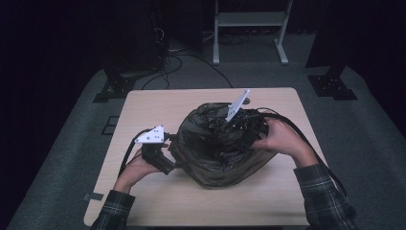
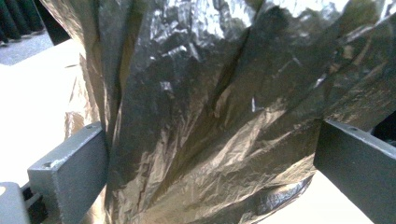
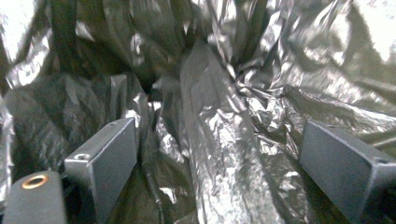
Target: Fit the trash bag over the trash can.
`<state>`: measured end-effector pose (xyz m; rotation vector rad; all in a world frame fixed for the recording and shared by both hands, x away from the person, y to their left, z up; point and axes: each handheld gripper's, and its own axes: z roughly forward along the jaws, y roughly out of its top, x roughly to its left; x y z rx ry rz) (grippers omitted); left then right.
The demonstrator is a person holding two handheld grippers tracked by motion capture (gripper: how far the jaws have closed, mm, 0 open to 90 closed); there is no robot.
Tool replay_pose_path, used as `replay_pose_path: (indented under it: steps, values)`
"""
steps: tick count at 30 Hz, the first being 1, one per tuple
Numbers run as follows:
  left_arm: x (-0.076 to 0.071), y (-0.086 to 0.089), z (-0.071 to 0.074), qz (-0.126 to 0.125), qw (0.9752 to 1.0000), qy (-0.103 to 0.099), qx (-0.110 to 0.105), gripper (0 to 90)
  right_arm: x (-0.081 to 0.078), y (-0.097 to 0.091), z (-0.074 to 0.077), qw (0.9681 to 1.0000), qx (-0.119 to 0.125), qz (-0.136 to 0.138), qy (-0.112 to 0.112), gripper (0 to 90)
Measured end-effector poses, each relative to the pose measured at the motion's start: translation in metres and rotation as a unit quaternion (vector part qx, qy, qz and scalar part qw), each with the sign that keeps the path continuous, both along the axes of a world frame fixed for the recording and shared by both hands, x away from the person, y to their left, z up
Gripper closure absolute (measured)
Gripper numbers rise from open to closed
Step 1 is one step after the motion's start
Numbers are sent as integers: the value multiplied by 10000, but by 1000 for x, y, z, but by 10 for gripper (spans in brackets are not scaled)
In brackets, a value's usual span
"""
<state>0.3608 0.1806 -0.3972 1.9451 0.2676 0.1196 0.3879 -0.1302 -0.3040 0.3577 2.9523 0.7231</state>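
Note:
A crumpled black plastic bag point(image 1: 215, 160) sits in the middle of the light wooden table point(image 1: 143, 108), its mouth facing up. My left gripper point(image 1: 168, 165) is at the bag's left side, low by the tabletop. In the left gripper view its jaws point(image 2: 210, 128) stand wide apart, with a fanned bunch of the bag's film point(image 2: 196, 70) filling the gap. My right gripper point(image 1: 239, 127) leans in over the bag's far right rim, held by the hand beside it. In the right gripper view that gripper point(image 3: 219, 125) is open, with wrinkled bag film point(image 3: 219, 196) between and beyond its jaws.
Bare tabletop runs all round the bag, widest in front near the person. Cables trail from both grippers across the table. Beyond the far edge stand a white metal frame point(image 1: 249, 28), loose floor cables point(image 1: 182, 62) and black stand feet point(image 1: 112, 88) point(image 1: 332, 86).

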Motion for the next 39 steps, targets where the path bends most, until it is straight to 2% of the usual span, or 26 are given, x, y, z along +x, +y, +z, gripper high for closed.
replay_pose_path:
  steps: [5, 8, 10, 14, 17, 21, 23, 26, 29, 32, 34, 39]
  values:
    - [0, -1, -1, -5, 10000, 31, 10, 0, -1, 3, -2, 9991, -355, 40, 210, 120]
    - [0, -1, -1, 1, 10000, 34, 22, 0, -2, 7, -3, 9974, -677, 64, 249, 120]
    - [0, -1, -1, 8, 10000, 31, 28, 0, -2, 9, -4, 9955, -869, 59, 381, 121]
    - [0, -2, -2, -1, 10000, 38, 54, 0, -4, 11, -5, 9921, -1184, 57, 413, 119]
    - [0, -3, -2, -12, 10000, 40, 57, 0, -4, 12, -5, 9913, -1243, 59, 422, 120]
    - [0, -3, -2, 1, 10000, 45, 44, 0, -4, 11, -1, 9939, -1021, 80, 407, 106]
    - [0, -3, -2, 9, 10000, 45, 41, 0, -4, 11, 5, 9964, -764, 91, 365, 105]
    - [0, -3, -1, 10, 10000, 31, 43, 0, -4, 13, 15, 9988, -451, 44, 167, 104]
    - [0, -3, -1, 3, 10000, 28, 25, 0, -2, 19, 23, 9997, -252, -48, 23, 103]
    - [1, -3, -1, -4, 10000, 10, 26, 0, 0, 28, 25, 9999, -112, -25, 26, 102]
    - [1, -3, -1, -8, 10000, 9, 28, 0, 3, 36, 24, 9999, -142, -58, -11, 102]
    - [1, -3, -1, -6, 10000, 10, -6, 0, 19, 52, 14, 9998, 25, -182, 4, 102]
